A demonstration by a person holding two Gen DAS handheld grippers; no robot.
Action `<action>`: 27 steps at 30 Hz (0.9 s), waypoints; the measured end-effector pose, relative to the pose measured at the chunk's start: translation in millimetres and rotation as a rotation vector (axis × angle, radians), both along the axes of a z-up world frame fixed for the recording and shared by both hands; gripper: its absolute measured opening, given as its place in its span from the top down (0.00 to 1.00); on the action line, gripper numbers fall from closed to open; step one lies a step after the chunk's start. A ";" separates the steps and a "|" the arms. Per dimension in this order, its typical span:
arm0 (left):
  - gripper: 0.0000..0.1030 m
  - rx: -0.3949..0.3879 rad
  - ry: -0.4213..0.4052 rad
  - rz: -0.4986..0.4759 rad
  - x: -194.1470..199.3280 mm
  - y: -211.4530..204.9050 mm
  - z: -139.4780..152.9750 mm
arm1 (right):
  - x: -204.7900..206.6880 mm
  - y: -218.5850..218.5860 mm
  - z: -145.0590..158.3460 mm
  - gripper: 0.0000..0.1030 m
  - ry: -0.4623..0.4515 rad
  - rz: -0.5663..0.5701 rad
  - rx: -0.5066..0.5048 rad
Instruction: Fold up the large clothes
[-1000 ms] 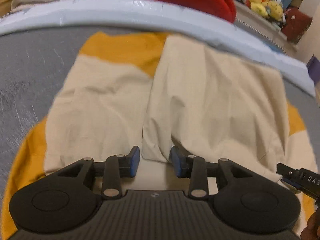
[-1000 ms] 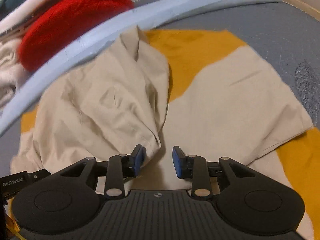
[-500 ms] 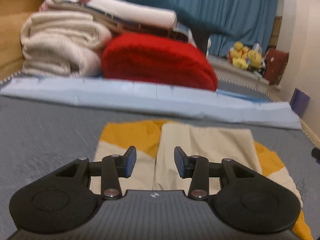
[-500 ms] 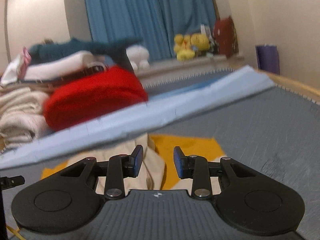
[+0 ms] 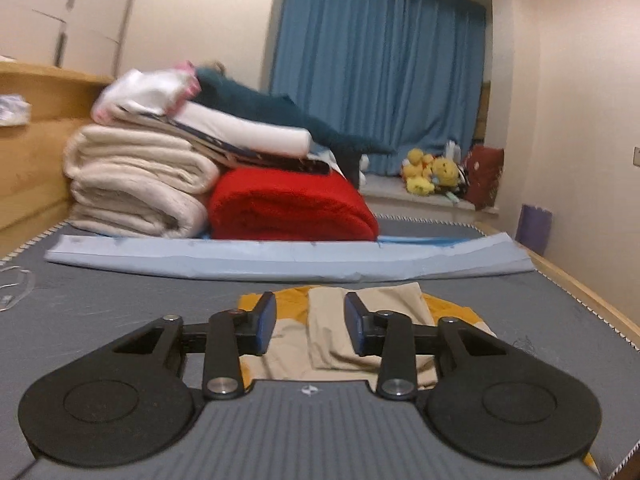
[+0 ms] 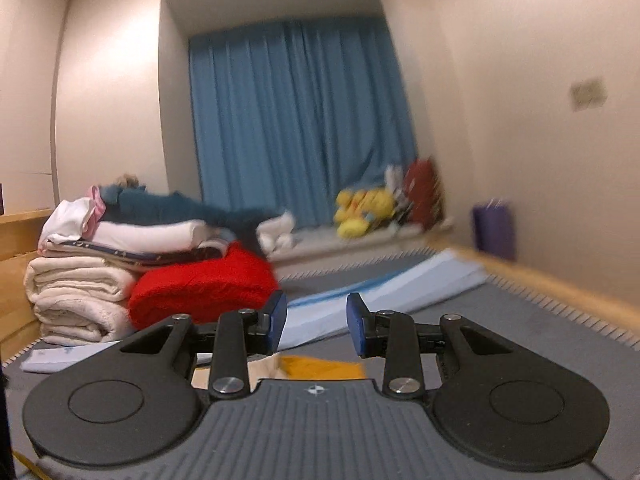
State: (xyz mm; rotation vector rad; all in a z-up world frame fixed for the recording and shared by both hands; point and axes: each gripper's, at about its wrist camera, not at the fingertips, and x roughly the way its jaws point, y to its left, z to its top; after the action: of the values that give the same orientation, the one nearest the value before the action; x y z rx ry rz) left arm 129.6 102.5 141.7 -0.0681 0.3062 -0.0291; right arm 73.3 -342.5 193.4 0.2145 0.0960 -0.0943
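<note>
A beige and mustard-yellow garment [image 5: 332, 328] lies folded flat on the grey mattress [image 5: 120, 300], seen low in the left wrist view. My left gripper [image 5: 310, 324] is open and empty, raised above and behind it, pointing level across the bed. In the right wrist view only a small strip of the garment [image 6: 316, 366] shows under the gripper body. My right gripper [image 6: 316, 320] is open and empty, also raised and pointing toward the curtain.
A folded light-blue sheet [image 5: 280, 258] lies across the bed beyond the garment. Behind it stands a pile of cream blankets [image 5: 136, 184], a red blanket [image 5: 288, 208] and other folded laundry. A wooden bed rail [image 6: 560, 284] runs along the right. Blue curtain [image 5: 376, 68] and plush toys [image 5: 428, 174] are at the back.
Both grippers have lifted away from the garment and tilted up from looking down at it to looking level across the room. Both stayed open.
</note>
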 end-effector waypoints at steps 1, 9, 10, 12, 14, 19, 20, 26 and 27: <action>0.67 -0.003 -0.008 0.005 -19.9 1.5 -0.4 | -21.9 -6.4 2.5 0.72 -0.021 -0.023 -0.022; 0.74 -0.041 -0.050 0.010 -164.1 -2.6 -10.4 | -151.8 -45.0 -6.7 0.78 -0.046 -0.146 0.010; 0.74 -0.030 -0.057 0.006 -175.8 -2.9 -14.7 | -162.2 -46.8 -10.1 0.78 -0.047 -0.151 0.013; 0.74 -0.023 -0.023 0.009 -195.3 1.0 -26.6 | -171.5 -47.6 -21.5 0.78 -0.044 -0.155 0.018; 0.74 -0.017 0.024 0.028 -200.6 5.1 -37.1 | -180.6 -50.0 -35.1 0.78 -0.040 -0.158 0.031; 0.74 -0.046 0.098 0.053 -179.4 16.2 -68.3 | -173.1 -59.0 -77.8 0.78 0.057 -0.212 0.067; 0.74 -0.066 0.120 0.060 -172.6 21.1 -78.7 | -167.2 -60.5 -86.9 0.78 0.079 -0.221 0.071; 0.74 -0.142 0.319 0.169 -119.3 58.2 -121.2 | -104.6 -63.0 -136.8 0.78 0.274 -0.162 0.102; 0.74 -0.156 0.345 0.190 -113.7 66.0 -127.2 | -93.3 -61.6 -145.1 0.78 0.310 -0.157 0.092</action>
State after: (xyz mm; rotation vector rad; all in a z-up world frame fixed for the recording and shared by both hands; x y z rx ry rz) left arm 15.9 168.5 14.5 -0.2587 0.6406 0.1491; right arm -20.0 -404.1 48.3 0.2979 0.3925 -0.2797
